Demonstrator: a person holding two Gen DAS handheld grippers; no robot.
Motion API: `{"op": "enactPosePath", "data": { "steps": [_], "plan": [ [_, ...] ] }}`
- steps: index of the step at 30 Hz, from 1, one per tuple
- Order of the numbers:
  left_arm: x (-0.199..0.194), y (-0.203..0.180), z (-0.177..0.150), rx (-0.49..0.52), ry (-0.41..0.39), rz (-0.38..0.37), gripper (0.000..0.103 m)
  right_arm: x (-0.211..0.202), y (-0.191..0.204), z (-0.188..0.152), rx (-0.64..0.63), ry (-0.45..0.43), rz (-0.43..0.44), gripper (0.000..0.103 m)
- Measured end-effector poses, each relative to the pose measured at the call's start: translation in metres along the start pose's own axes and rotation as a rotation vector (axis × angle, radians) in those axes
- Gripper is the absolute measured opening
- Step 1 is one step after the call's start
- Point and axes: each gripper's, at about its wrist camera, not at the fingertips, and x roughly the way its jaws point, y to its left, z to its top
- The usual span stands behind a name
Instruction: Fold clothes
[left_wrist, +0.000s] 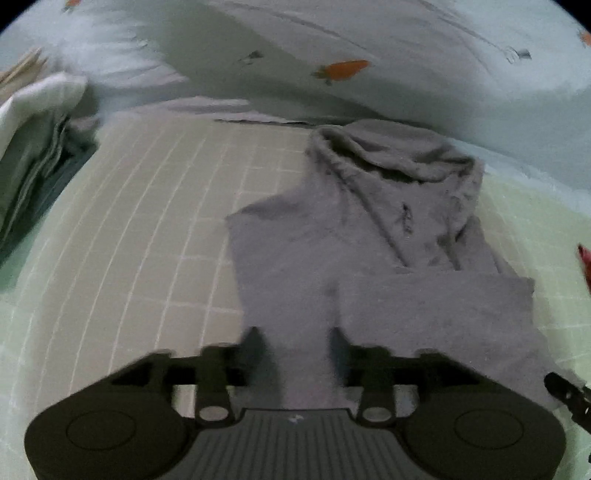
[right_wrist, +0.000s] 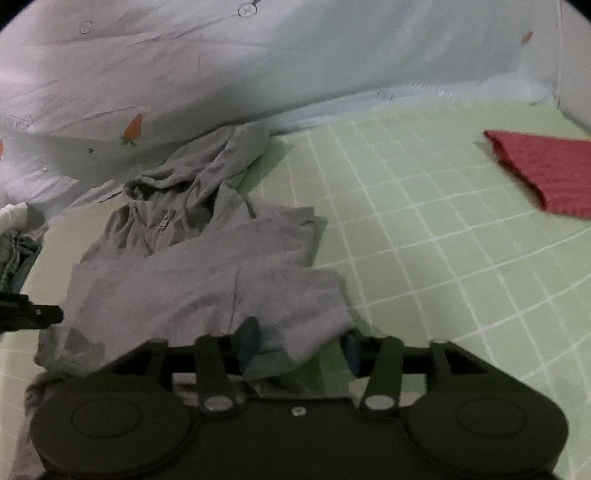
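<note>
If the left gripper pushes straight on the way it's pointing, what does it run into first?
Most likely the grey hoodie itself: the left gripper stands open right over its near hem, and the fabric fills the line ahead up to the hood. Depth is hard to judge in this view.

The folded red ribbed cloth (right_wrist: 546, 171) runs off the right wrist picture's right edge. The stack of pale folded fabrics (left_wrist: 33, 147) is cut by the left wrist picture's left edge, its layers smeared by blur. The grey zip-up hooded top (left_wrist: 332, 258) has its near hem hidden behind the black gripper bodies in both views.
</note>
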Motion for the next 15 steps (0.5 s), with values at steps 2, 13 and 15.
{"op": "enactPosePath", "data": {
  "steps": [2, 13, 15],
  "plan": [
    [-0.005, 0.006, -0.004, 0.003, -0.022, 0.012, 0.084, -0.005, 0.001, 0.003, -0.02, -0.02, -0.028, 0.094],
    [-0.004, 0.012, 0.014, 0.023, -0.071, 0.03, 0.095, 0.023, 0.017, 0.053, -0.158, -0.091, -0.056, 0.103],
    [-0.001, 0.01, 0.026, 0.034, -0.087, 0.046, 0.095, 0.034, 0.02, 0.066, -0.175, -0.099, -0.046, 0.103]
  ]
}}
